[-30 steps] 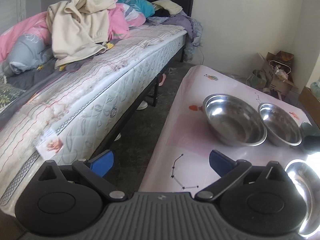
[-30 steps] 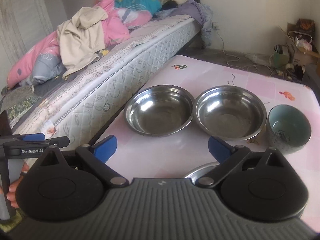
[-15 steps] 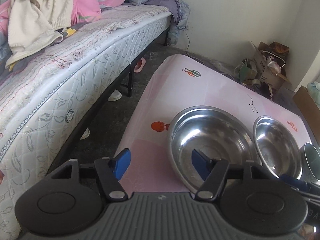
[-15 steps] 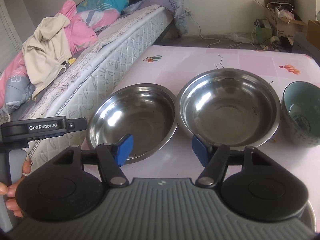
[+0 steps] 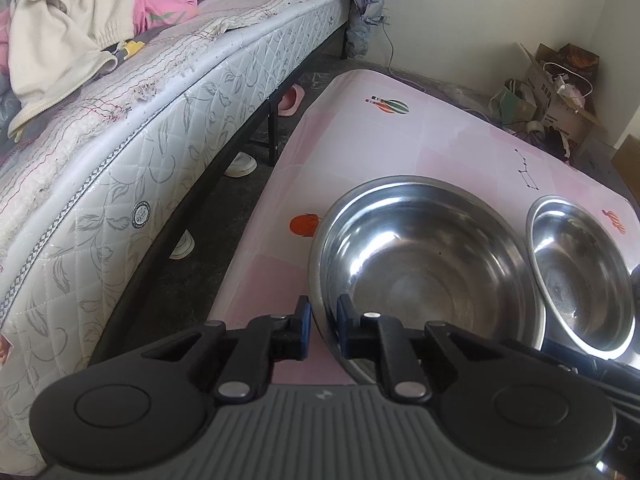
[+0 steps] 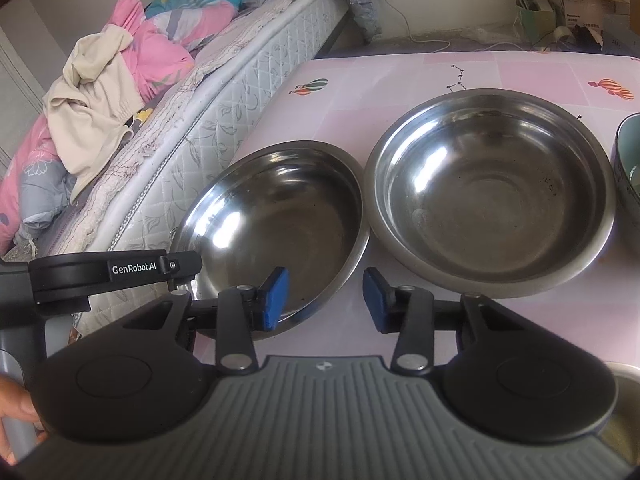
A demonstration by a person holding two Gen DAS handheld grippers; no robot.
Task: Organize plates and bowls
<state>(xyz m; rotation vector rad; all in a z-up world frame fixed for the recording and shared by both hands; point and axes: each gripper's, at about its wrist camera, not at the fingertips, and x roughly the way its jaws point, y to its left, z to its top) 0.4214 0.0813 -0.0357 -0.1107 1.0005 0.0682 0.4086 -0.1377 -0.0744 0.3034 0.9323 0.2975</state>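
Two steel bowls stand side by side on the pink table point(image 6: 400, 76). My left gripper point(image 5: 325, 320) is shut on the rim of the left steel bowl point(image 5: 424, 264), one pad outside and one inside. In the right wrist view my right gripper point(image 6: 325, 300) straddles the near rim of the same bowl point(image 6: 280, 216). Its jaws are closing and its pads stand clear of the metal. The second steel bowl point(image 6: 492, 188) sits to the right, untouched. A teal ceramic bowl point(image 6: 628, 172) shows at the right edge.
A bed with a quilted mattress point(image 5: 160, 168) and heaped clothes point(image 6: 92, 104) runs along the table's left side, across a narrow floor gap. Cardboard boxes point(image 5: 560, 92) clutter the far corner. Another steel dish point(image 6: 624, 412) lies under my right gripper. A hand point(image 6: 12, 408) holds the left gripper's handle.
Both grippers came down and forward to the left steel bowl. The left jaws went from wide open to shut on its rim. The right jaws narrowed around its near rim.
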